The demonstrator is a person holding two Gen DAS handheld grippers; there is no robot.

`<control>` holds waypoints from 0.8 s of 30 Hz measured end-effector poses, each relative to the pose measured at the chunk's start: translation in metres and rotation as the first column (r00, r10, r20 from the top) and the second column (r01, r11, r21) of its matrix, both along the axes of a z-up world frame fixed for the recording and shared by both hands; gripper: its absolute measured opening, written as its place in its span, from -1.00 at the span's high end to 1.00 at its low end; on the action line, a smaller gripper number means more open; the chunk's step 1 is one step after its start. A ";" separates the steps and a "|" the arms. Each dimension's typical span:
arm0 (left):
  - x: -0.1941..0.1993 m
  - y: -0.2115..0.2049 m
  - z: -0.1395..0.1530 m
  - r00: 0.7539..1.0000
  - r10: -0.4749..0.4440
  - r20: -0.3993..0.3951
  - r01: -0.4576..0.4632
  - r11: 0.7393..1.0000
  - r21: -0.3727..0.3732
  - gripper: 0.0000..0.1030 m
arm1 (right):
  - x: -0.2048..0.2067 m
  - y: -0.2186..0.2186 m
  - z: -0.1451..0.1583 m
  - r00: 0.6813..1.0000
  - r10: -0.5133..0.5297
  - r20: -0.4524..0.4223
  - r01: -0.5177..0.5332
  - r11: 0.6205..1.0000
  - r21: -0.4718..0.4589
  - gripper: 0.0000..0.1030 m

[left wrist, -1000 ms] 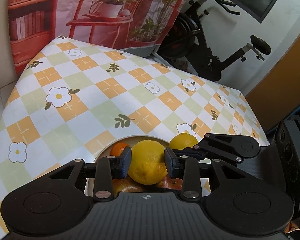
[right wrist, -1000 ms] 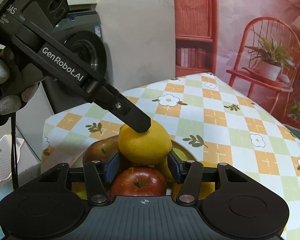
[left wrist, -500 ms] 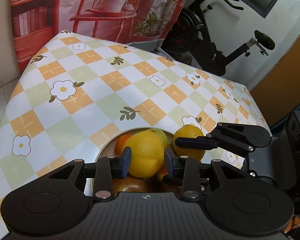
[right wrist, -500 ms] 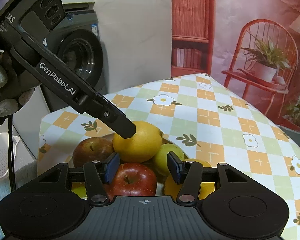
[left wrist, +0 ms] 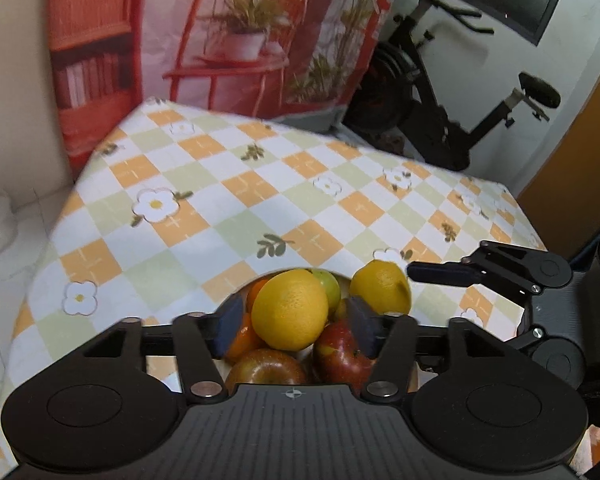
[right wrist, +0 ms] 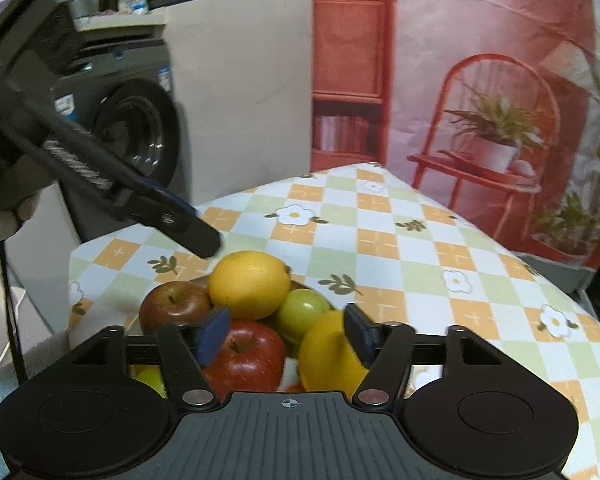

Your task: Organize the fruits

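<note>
**Both grippers let go over the fruit pile**

The left gripper (left wrist: pixel 294 322) has just been opening; its blue pads stand clear of the big lemon (left wrist: pixel 290 310) between them, which sits on top of the heap. The right gripper (right wrist: pixel 288 334) has been widening too, jaws apart over a red apple (right wrist: pixel 246 354) and a second lemon (right wrist: pixel 328 356), gripping neither. Around them: a darker apple (right wrist: pixel 174 306), a green fruit (right wrist: pixel 302 314), all piled in a bowl (left wrist: pixel 240 292) on the checked tablecloth (left wrist: pixel 220 200).
</note>
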State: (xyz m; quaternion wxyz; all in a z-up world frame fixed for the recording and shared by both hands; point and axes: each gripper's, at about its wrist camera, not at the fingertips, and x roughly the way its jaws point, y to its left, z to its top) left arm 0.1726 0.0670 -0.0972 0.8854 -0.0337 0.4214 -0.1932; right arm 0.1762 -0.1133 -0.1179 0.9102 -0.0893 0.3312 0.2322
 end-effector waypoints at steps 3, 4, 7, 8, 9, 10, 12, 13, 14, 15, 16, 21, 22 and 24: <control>-0.021 -0.001 0.010 0.997 0.043 0.060 -0.042 0.999 -0.006 -0.58 | -0.012 -0.010 0.006 0.998 -0.059 0.024 0.059 0.998 0.024 -0.52; -0.029 -0.003 0.013 0.995 0.061 0.081 -0.061 0.998 0.001 -0.63 | -0.016 -0.013 0.008 0.996 -0.082 0.031 0.081 0.996 0.032 -0.64; -0.050 -0.012 0.021 0.984 0.104 0.148 -0.111 0.993 0.043 -0.69 | -0.028 -0.025 0.015 0.984 -0.164 0.062 0.160 0.985 0.071 -0.90; -0.057 -0.016 0.024 0.977 0.118 0.175 -0.130 0.990 0.059 -0.69 | -0.034 -0.029 0.018 0.979 -0.189 0.073 0.182 0.979 0.090 -0.96; -0.064 -0.020 0.027 0.969 0.133 0.206 -0.151 0.986 0.075 -0.69 | -0.038 -0.033 0.021 0.975 -0.209 0.078 0.200 0.974 0.105 -0.99; -0.071 -0.025 0.031 0.959 0.148 0.241 -0.175 0.980 0.094 -0.70 | -0.043 -0.036 0.024 0.969 -0.232 0.084 0.220 0.967 0.125 -0.99; -0.083 -0.033 0.036 0.942 0.171 0.290 -0.210 0.972 0.110 -0.74 | -0.052 -0.043 0.030 0.961 -0.260 0.095 0.243 0.956 0.164 -0.99; -0.087 -0.035 0.039 0.936 0.180 0.302 -0.220 0.970 0.103 -0.75 | -0.057 -0.046 0.033 0.956 -0.278 0.097 0.258 0.949 0.181 -0.99; -0.091 -0.036 0.041 0.932 0.190 0.309 -0.227 0.970 0.088 -0.76 | -0.061 -0.048 0.037 0.950 -0.296 0.100 0.274 0.943 0.190 -0.99; -0.096 -0.038 0.044 0.929 0.198 0.314 -0.231 0.970 0.073 -0.76 | -0.065 -0.050 0.039 0.944 -0.313 0.104 0.289 0.938 0.193 -0.99; -0.100 -0.039 0.047 0.924 0.206 0.321 -0.235 0.970 0.056 -0.76 | -0.070 -0.052 0.042 0.936 -0.333 0.113 0.308 0.931 0.196 -0.99; -0.117 -0.049 0.063 0.897 0.224 0.381 -0.253 0.967 0.026 -0.86 | -0.096 -0.066 0.058 0.900 -0.413 0.138 0.373 0.895 0.244 -0.99; -0.120 -0.052 0.066 0.894 0.223 0.390 -0.251 0.968 0.022 -0.86 | -0.102 -0.069 0.062 0.891 -0.430 0.143 0.387 0.887 0.251 -0.99; -0.126 -0.057 0.070 0.889 0.223 0.401 -0.249 0.968 0.013 -0.89 | -0.113 -0.075 0.070 0.876 -0.458 0.155 0.412 0.875 0.256 -0.99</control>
